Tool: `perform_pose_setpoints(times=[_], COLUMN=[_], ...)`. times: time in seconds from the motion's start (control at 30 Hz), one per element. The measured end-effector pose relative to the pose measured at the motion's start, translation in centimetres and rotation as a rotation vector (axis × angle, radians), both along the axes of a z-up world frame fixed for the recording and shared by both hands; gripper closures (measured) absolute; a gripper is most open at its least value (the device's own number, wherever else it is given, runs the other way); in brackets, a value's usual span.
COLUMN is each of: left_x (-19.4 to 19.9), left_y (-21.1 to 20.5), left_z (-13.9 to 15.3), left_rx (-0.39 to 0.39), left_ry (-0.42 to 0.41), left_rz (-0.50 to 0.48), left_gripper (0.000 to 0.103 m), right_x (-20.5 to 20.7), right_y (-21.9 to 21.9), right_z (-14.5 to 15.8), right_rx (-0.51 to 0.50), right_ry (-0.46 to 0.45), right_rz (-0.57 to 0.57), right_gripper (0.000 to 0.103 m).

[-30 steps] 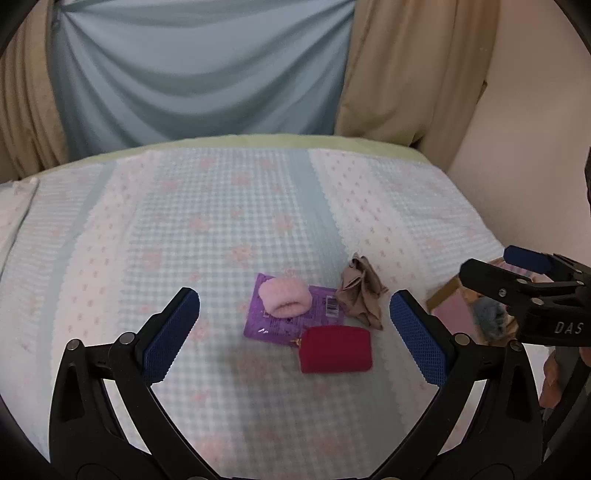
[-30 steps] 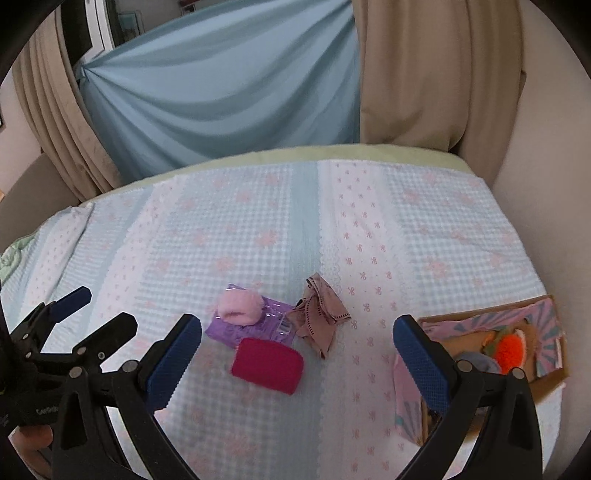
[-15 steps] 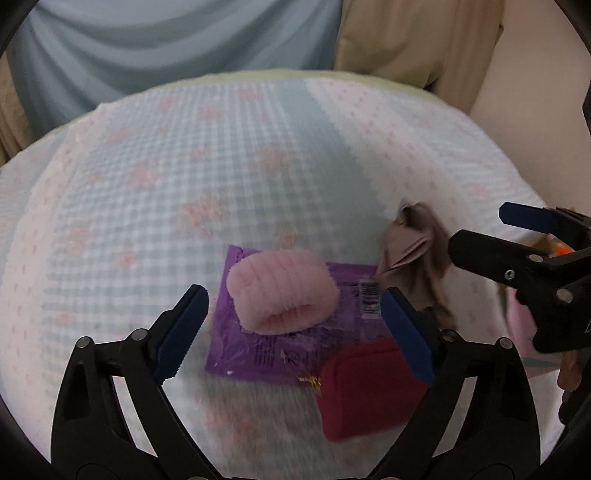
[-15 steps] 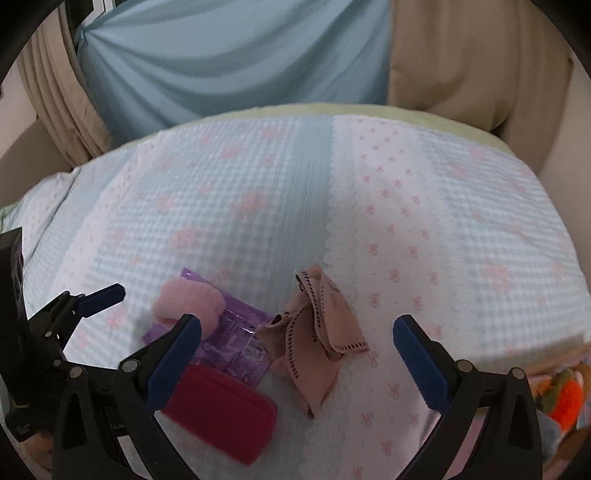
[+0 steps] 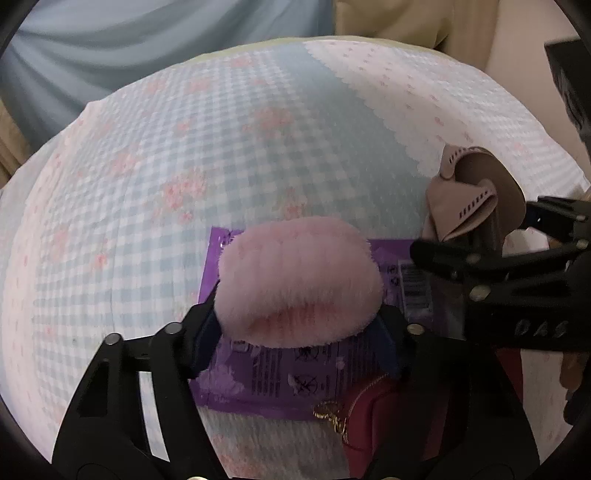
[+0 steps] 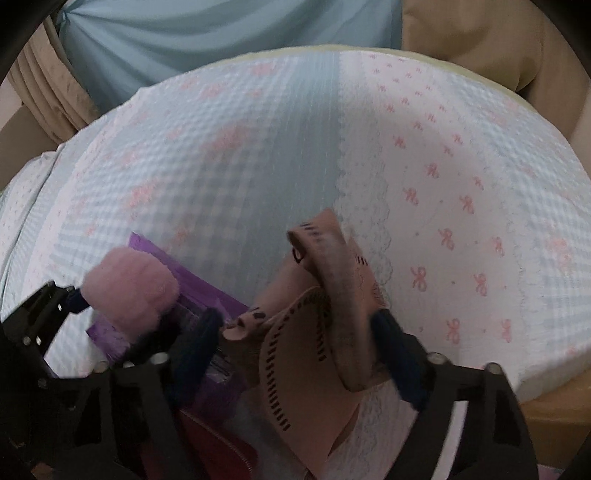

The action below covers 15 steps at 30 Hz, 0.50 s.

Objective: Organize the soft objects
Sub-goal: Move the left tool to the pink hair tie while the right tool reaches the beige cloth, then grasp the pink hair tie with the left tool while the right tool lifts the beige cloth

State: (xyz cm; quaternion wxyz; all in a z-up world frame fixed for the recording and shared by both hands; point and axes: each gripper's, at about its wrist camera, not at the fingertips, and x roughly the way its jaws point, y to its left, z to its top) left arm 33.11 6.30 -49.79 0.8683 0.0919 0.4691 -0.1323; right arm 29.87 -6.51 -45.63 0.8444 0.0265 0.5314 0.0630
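Bed (image 6: 461,155) with pale checked cover; blue curtain (image 6: 221,33), beige drapes (image 6: 480,40) behind.

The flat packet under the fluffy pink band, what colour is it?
Purple packet with dark printed symbols, clearest in the left wrist view.

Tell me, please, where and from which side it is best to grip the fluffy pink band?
Grip the pink band across its two rounded ends, coming from above. It lies flat on the purple packet, so the left gripper jaws, now closing, can squeeze its soft width.
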Motion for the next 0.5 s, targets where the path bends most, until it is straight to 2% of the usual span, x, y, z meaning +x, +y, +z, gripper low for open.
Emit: perform_pose_setpoints(times=[0.03, 0.1, 0.13, 0.27, 0.37, 0.5], left_x=[0.0, 0.3, 0.4, 0.6, 0.7, 1.1], left_y=[0.0, -0.1, -0.2, -0.2, 0.0, 0.4], left_z=[0.1, 0.2, 0.3, 0.6, 1.3, 1.8], left_rx=[-0.003, 0.006, 0.006, -0.001, -0.017, -0.033], left_ry=[-0.002, -0.007, -0.013, -0.016, -0.024, -0.022], left_rz=[-0.002, -0.009, -0.013, -0.025, -0.022, -0.013], left_gripper=[0.043, 0.049, 0.052, 0.065, 0.072, 0.075], right_x=[0.0, -0.1, -0.1, -0.4, -0.4, -0.9], right_y=[0.1, 0.1, 0.0, -0.5, -0.6, -0.5], right_z=[-0.1, 0.0, 0.0, 0.3, 0.6, 1.4], right_rx=[-0.011, -0.027, -0.041, -0.034, -0.026, -0.028], right_ry=[-0.004, -0.011, -0.011, -0.02, -0.024, -0.048], right_rz=[0.006, 0.007, 0.006, -0.006, -0.014, -0.031], right_gripper=[0.03, 0.045, 0.048, 0.07, 0.077, 0.082])
